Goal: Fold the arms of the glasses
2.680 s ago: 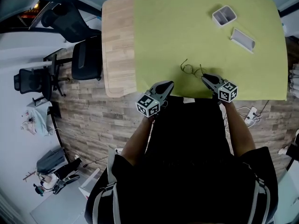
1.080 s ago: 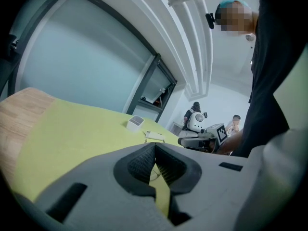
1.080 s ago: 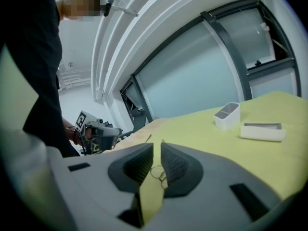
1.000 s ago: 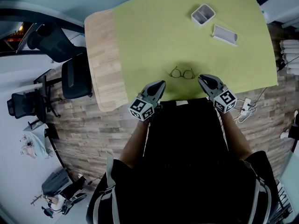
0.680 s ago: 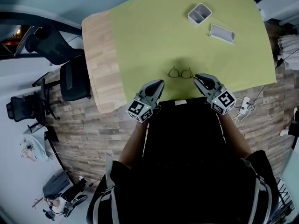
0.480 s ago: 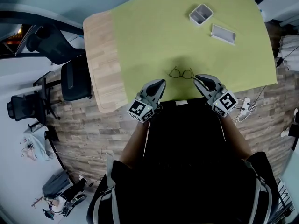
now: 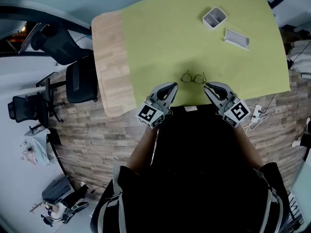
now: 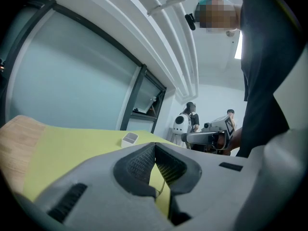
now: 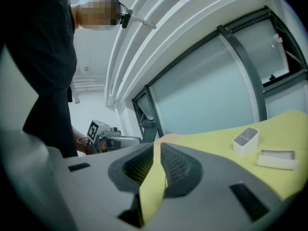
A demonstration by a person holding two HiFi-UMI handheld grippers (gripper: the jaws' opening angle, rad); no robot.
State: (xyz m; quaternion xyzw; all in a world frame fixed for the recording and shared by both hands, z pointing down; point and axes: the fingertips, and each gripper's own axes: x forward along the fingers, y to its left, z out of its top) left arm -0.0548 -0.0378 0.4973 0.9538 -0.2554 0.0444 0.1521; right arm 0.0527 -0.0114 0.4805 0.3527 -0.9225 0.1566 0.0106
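Flanking the glasses on green cloth, left gripper and right gripper, closed, empty; tray, box beyond.

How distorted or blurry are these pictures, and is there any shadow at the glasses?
Head view: strong fisheye bows the table edges; light is even, with a faint soft shadow around the glasses. Left gripper view: dark rounded corners, a curved window frame. Right gripper view: the same barrel curving, no glare.
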